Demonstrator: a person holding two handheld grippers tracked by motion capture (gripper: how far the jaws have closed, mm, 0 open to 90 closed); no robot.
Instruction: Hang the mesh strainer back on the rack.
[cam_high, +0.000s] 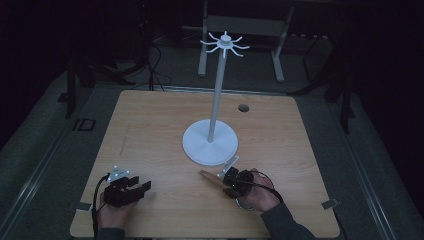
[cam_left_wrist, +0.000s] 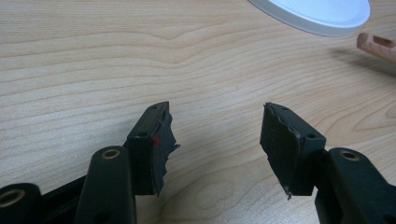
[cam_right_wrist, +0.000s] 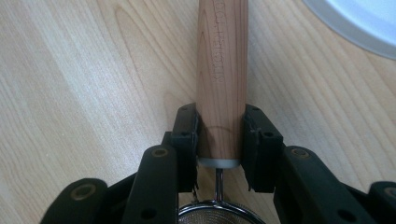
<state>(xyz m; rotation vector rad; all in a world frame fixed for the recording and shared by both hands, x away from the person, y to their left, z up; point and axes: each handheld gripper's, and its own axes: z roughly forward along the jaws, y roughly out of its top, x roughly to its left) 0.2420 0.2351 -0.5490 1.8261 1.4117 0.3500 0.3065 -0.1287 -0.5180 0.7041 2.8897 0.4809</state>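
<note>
A small strainer with a wooden handle lies low over the table; its metal mesh rim shows just behind the jaws. My right gripper is shut on the handle near its metal collar. From above, that gripper sits just in front of the white stand's round base, with the handle pointing left. The stand's pole rises to a ring of hooks. My left gripper rests at the front left, open, with bare wood between its fingers.
The wooden table has a small round cable hole at the back right. In the left gripper view the stand base and the handle's tip lie ahead to the right. Dark floor and a metal frame lie beyond.
</note>
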